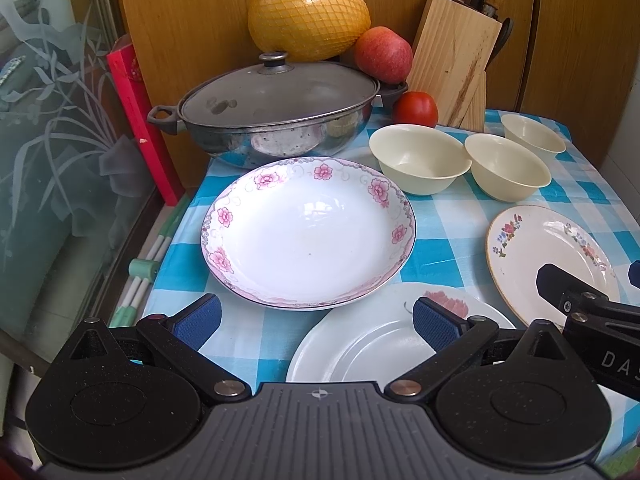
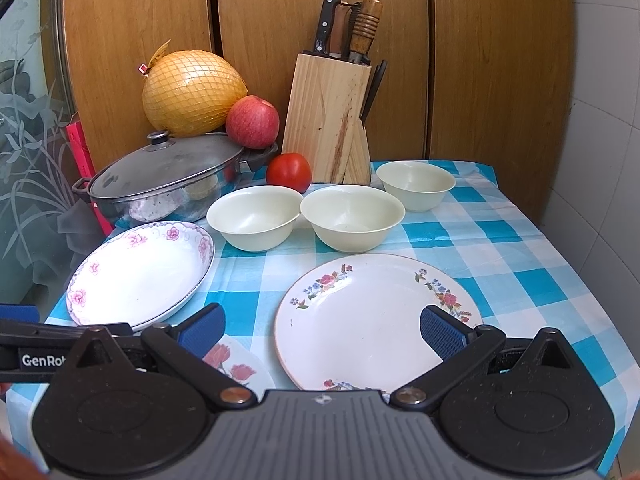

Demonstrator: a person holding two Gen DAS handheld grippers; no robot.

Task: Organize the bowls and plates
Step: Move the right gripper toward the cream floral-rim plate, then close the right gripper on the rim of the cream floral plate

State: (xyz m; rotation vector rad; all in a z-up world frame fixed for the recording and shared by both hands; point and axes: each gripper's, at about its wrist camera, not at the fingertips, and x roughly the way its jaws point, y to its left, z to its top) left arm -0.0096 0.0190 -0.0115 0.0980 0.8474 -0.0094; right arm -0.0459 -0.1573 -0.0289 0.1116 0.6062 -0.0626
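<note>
A deep white plate with pink flowers (image 1: 308, 236) (image 2: 140, 272) lies at the left of the checked cloth. A small white plate with a red flower (image 1: 372, 340) (image 2: 236, 364) lies near the front. A cream plate with coloured flowers (image 1: 540, 256) (image 2: 372, 320) lies at the right. Three cream bowls (image 1: 420, 160) (image 1: 506, 168) (image 1: 532, 132) (image 2: 256, 216) (image 2: 352, 216) (image 2: 416, 184) stand in a row behind. My left gripper (image 1: 316, 320) is open and empty above the small plate. My right gripper (image 2: 322, 330) is open and empty above the cream plate.
A lidded steel pot (image 1: 272, 116) (image 2: 168, 176) stands at the back left with a netted pomelo (image 1: 308, 12) and an apple (image 1: 382, 54) behind it. A tomato (image 2: 289, 172) and a wooden knife block (image 2: 328, 120) stand at the back. A wooden wall is behind, glass at the left.
</note>
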